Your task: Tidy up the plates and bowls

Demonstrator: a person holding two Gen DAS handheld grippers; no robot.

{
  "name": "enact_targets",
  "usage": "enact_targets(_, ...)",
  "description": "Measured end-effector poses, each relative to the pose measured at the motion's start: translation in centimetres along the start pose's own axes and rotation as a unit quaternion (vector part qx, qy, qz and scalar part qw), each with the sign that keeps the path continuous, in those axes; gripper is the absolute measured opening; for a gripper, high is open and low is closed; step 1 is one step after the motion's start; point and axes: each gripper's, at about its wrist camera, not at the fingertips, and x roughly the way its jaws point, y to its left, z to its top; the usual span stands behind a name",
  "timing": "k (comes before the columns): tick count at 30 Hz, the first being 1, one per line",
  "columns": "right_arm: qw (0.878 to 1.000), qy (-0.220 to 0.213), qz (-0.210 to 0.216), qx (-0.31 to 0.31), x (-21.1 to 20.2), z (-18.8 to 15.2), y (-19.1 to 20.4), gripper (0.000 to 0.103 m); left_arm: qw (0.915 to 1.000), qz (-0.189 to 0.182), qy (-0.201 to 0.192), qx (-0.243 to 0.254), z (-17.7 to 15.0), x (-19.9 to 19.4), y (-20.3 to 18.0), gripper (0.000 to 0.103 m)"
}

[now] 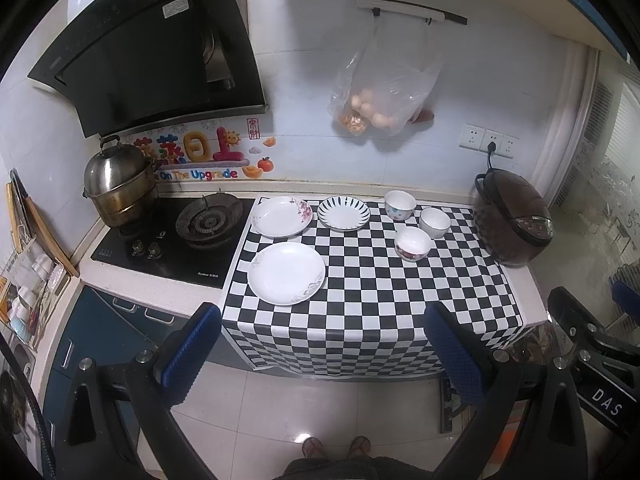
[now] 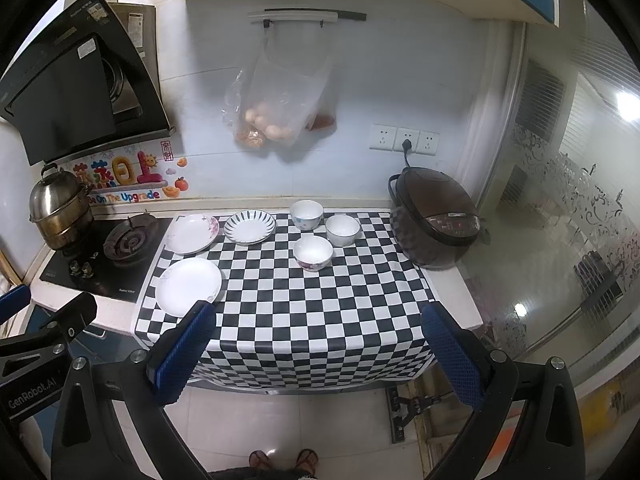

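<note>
Grippers, left [image 1: 320,354] and right [image 2: 318,354], hung wide open and empty before the checkered cloth's [image 1: 360,288] front edge; three white ceramic plates [image 1: 286,273] near its left edge and three small white bowls [image 1: 413,243] toward its back right corner might slide or chip if pinched carelessly.

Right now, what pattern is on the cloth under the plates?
Black and white checks cover the cloth, clearest in the right wrist view.

A pale stone kitchen counter [image 1: 132,280] carried a black-and-white checkered cloth [image 1: 372,280]. On the cloth lay three white ceramic plates [image 1: 286,273] and three small white bowls [image 1: 413,243]. A brown rice cooker [image 1: 512,220] stood at its right end.
</note>
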Motion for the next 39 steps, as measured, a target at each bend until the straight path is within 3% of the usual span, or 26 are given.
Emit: enact_targets(39,1.0,0.003,-0.005,0.011,0.6,0.1,-1.7,0.103,1.0,-0.002,-0.006,0.006,0.2,-0.3,-0.7,0.103)
